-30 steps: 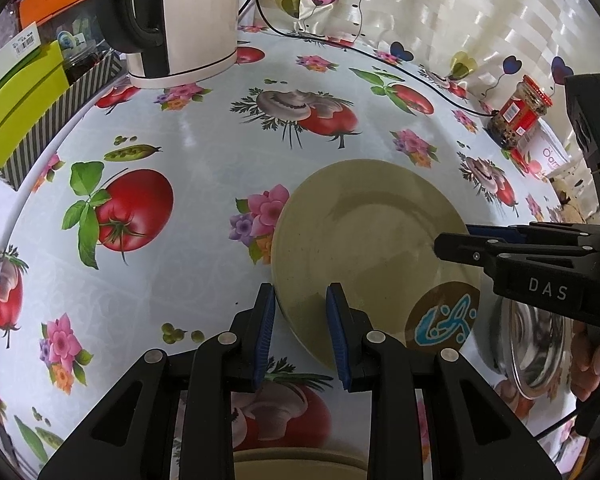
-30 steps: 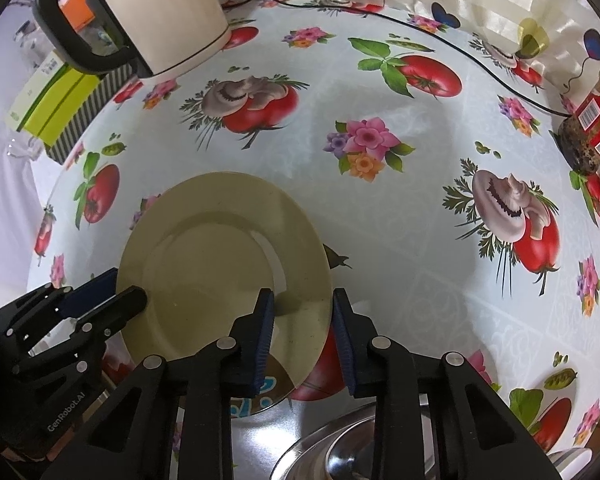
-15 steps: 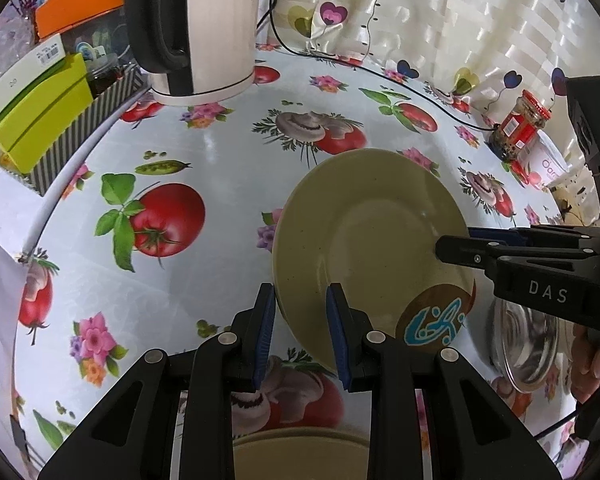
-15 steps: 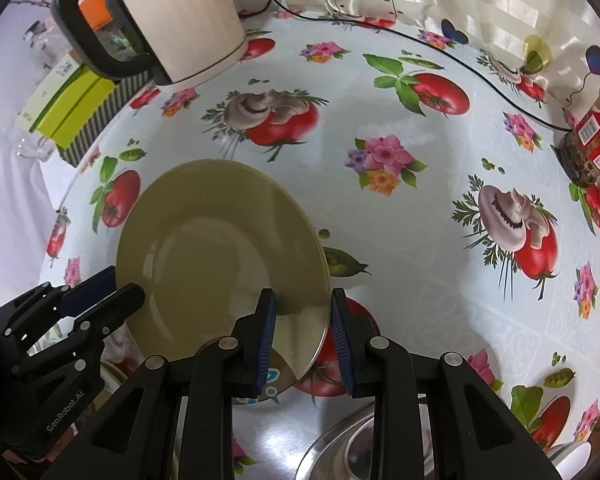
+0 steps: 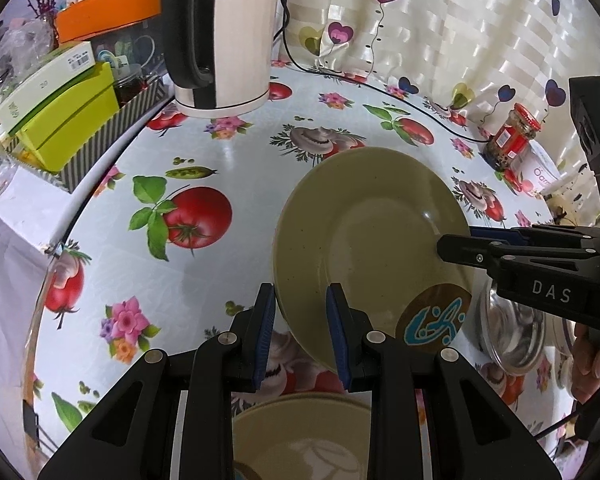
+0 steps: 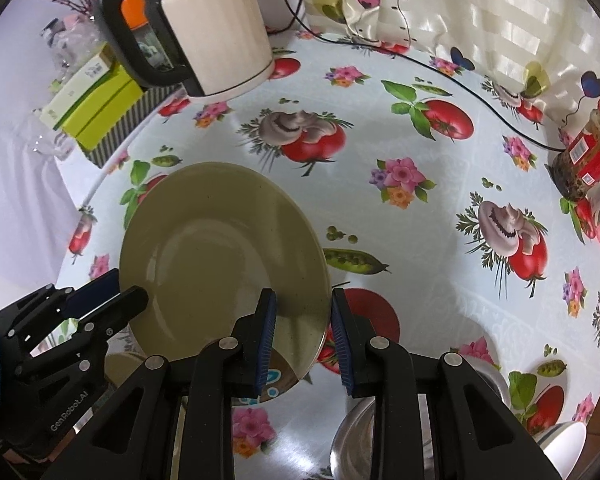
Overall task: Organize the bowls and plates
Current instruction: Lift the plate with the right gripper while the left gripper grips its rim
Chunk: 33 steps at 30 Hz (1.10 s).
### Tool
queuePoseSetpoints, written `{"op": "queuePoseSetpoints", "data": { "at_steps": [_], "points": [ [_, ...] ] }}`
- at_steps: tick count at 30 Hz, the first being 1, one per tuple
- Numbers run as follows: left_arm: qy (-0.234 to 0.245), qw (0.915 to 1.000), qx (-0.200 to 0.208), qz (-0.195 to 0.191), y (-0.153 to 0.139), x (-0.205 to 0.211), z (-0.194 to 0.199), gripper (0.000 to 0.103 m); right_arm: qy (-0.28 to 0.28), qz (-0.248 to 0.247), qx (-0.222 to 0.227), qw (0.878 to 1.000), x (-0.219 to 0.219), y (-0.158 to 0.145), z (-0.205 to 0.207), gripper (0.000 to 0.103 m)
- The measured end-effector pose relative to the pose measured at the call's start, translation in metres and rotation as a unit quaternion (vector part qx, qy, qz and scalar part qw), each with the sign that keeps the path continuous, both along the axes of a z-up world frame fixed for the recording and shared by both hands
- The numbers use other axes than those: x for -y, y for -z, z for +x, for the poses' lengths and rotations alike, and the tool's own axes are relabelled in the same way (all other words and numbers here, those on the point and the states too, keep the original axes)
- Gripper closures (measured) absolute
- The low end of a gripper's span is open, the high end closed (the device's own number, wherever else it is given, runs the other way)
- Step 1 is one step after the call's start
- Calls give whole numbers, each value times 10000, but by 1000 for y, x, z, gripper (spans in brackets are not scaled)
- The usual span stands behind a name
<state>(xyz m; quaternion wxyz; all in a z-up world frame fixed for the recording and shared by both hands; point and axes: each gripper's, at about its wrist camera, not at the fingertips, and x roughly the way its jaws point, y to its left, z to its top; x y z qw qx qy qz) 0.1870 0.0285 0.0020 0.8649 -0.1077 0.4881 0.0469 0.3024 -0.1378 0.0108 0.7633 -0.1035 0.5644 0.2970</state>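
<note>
An olive-green plate (image 5: 364, 232) hangs tilted above the tomato-print tablecloth (image 5: 228, 168), carried by both grippers. My left gripper (image 5: 300, 296) is shut on its near rim, and in the right wrist view it (image 6: 126, 286) pinches the plate's left edge. My right gripper (image 6: 304, 300) is shut on the plate (image 6: 220, 248) at the opposite rim; the left wrist view has it (image 5: 456, 240) coming in from the right. A second olive plate (image 5: 300, 432) lies below my left gripper. A steel bowl (image 5: 516, 332) sits on the table at the right.
A white kettle (image 5: 224, 40) and its cable stand at the back. Green boxes (image 5: 60, 112) sit at the left edge, a red-lidded jar (image 5: 512, 136) at the right. A brown disc with blue lettering (image 5: 432, 320) lies under the plate. A white bowl (image 6: 568, 440) sits bottom right.
Both grippers have risen with the plate between them; it has left the tablecloth, and the table now looks farther away. The second plate below has come into view.
</note>
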Motion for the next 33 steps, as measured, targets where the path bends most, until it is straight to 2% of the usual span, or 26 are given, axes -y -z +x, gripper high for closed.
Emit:
{"op": "queuePoseSetpoints", "data": {
  "at_steps": [16, 33],
  "points": [
    [-94, 10000, 5, 0, -7, -7, -25, 76, -106, -2, 58, 9999, -6, -11, -26, 76],
    [-255, 9996, -126, 44, 1, -13, -76, 76, -273, -21, -105, 9996, -12, -2, -72, 76]
  ]
}}
